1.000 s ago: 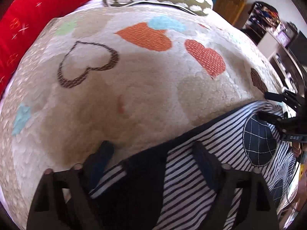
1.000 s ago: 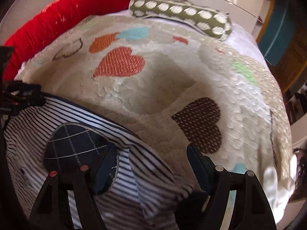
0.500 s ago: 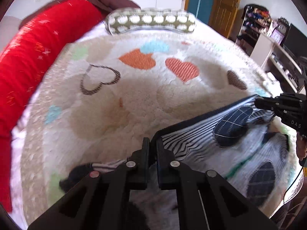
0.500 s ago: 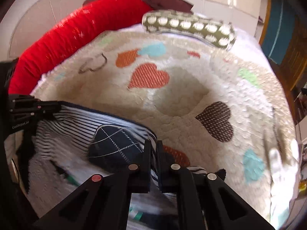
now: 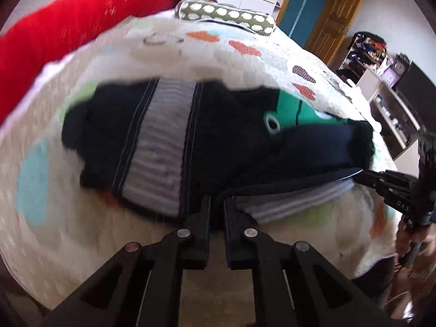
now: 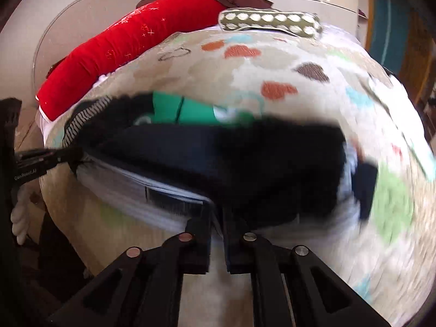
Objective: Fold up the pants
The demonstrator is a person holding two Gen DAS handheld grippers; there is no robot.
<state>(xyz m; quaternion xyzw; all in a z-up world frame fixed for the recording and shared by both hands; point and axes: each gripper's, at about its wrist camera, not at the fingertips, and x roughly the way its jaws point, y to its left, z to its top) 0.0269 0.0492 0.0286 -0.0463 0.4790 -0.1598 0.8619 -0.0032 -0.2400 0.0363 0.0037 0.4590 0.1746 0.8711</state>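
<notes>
The pants (image 5: 231,141) are dark navy with grey striped panels and a green patch. They lie bunched across the heart-patterned bedspread (image 5: 245,62). My left gripper (image 5: 216,199) pinches their near hem with cloth between the pads, and its jaws are opening slightly. My right gripper (image 6: 216,209) is shut on the same hem further along. The striped hem stretches taut between the two grippers. The right gripper (image 5: 359,175) shows at the right edge of the left wrist view. The left gripper (image 6: 73,155) shows at the left edge of the right wrist view. Both views are motion-blurred.
A red bolster (image 5: 68,21) runs along the bed's far left side. A green dotted pillow (image 5: 226,16) lies at the head. Shelves and a desk (image 5: 381,81) stand to the right, past a wooden door (image 5: 335,13). A hand (image 5: 414,242) holds the right gripper.
Both grippers went from open to shut on the pants' edge, then pulled back from the bed together. The striped side with round patches has given way to dark cloth with a green patch.
</notes>
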